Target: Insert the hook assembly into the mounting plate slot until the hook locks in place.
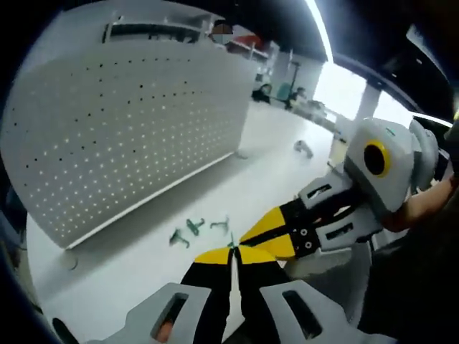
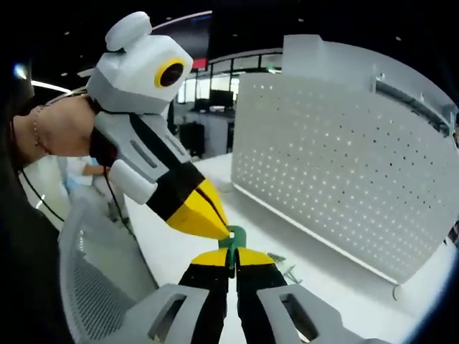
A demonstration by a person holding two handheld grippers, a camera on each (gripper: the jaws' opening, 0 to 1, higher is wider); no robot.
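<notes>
Yellow-tipped jaws of the left gripper (image 1: 233,252) and right gripper (image 2: 231,252) are meeting tip to tip over the white surface (image 1: 143,265), both pairs pressed together on one small green hook (image 2: 234,237). Insertion is not yet begun, by my reading: the perforated mounting plate (image 2: 344,165) is standing upright well apart from the held hook. Spare green hooks (image 1: 190,231) are lying near the plate's foot. Hook shape is mostly hidden between jaws; target slot cannot be made out.

right gripper (image 2: 231,256) jaws pinch a green hook (image 2: 233,238); left gripper (image 2: 215,228) tips touch it; white pegboard (image 2: 344,172) stands beyond
</notes>
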